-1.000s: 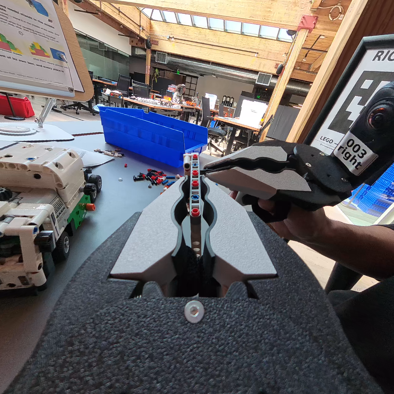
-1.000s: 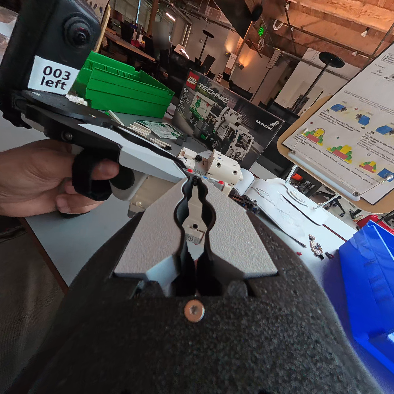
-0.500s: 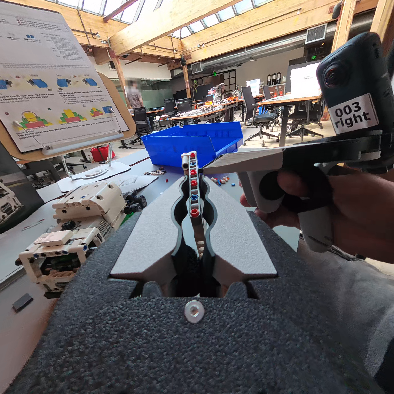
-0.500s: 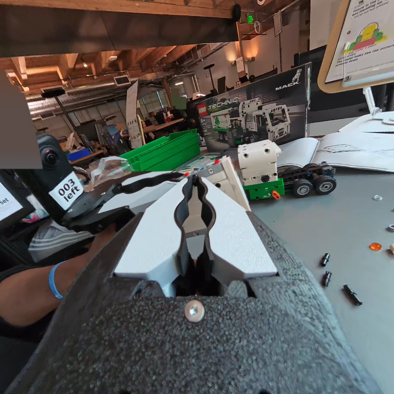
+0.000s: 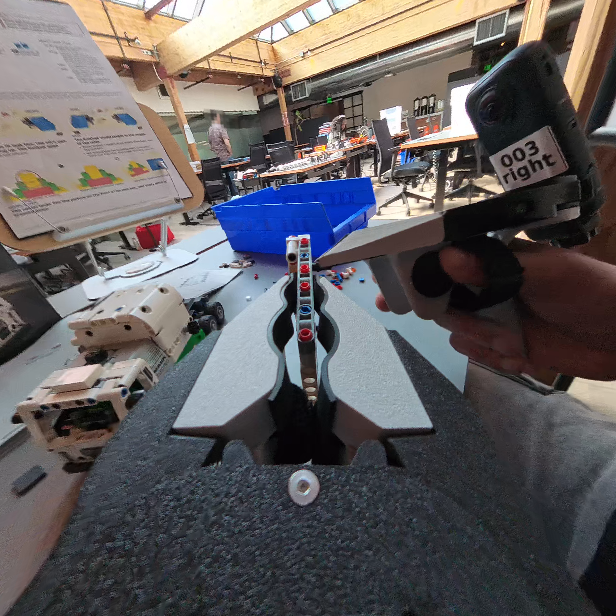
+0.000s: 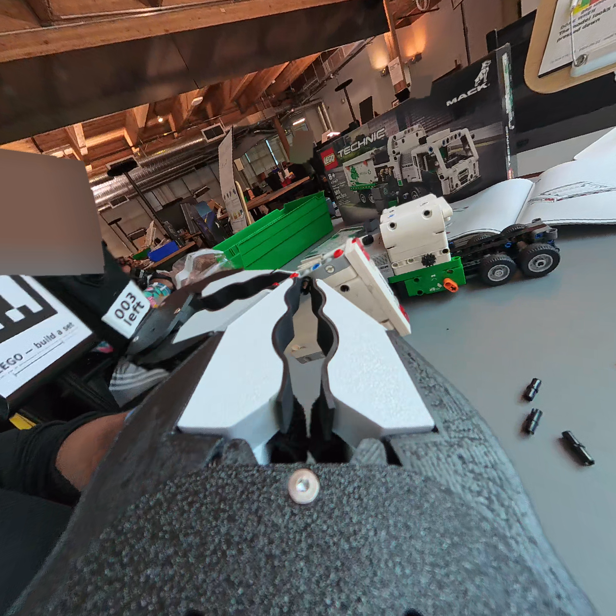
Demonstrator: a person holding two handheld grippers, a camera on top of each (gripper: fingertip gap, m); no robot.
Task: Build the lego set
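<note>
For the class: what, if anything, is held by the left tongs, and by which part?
The left tongs grip a grey studded beam along its lower length; its top end sticks out.

The right gripper (image 6: 305, 286) was nearly closed, and its tips pinched a tiny dark piece at the edge of a white and grey toy block panel (image 6: 360, 283). The left gripper (image 6: 283, 275) came in from the left and held that same panel by its grey strip. Behind them on the grey desk (image 6: 500, 350) stood a white and green toy truck (image 6: 433, 246), a green bin (image 6: 280, 233) and a dark toy box (image 6: 416, 160). Three small black pins (image 6: 533, 390) lay to the right.
</note>
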